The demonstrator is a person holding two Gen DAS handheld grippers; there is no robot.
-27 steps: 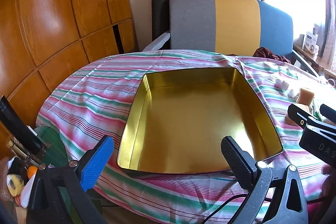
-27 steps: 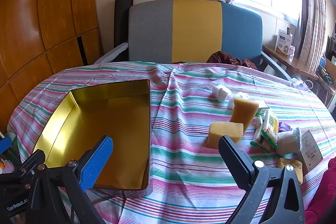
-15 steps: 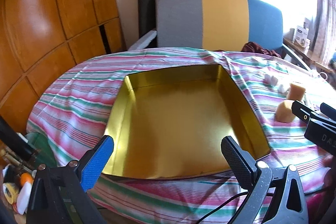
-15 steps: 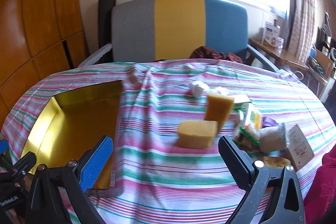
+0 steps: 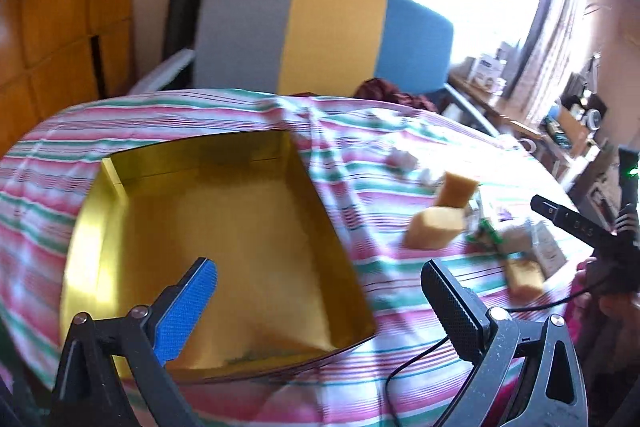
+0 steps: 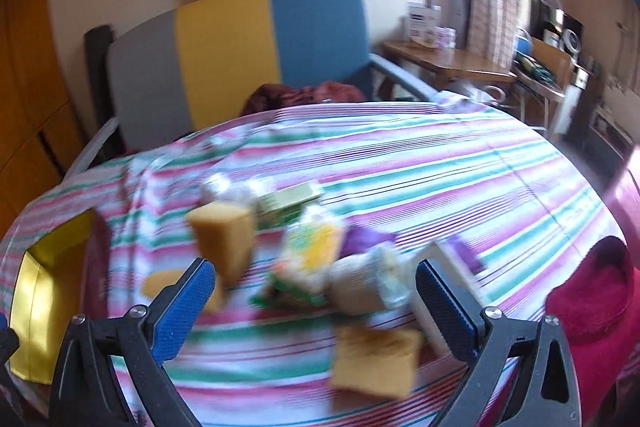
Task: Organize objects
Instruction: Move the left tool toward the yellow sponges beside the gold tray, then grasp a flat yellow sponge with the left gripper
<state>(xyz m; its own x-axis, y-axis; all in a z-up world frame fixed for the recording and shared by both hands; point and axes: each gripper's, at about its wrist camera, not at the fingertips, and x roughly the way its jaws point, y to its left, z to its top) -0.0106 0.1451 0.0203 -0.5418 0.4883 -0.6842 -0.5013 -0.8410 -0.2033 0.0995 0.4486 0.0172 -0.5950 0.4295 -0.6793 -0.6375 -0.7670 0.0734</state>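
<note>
Gold-coloured, the empty square metal tin [image 5: 224, 247] sits near the left edge of the striped tablecloth [image 6: 440, 167]; blurred yellow sponge blocks [image 6: 224, 239] and small packets [image 6: 312, 259] crowd toward the right edge. Left gripper [image 5: 320, 291] and right gripper [image 6: 316, 291] hover with jaws wide, holding nothing
</note>
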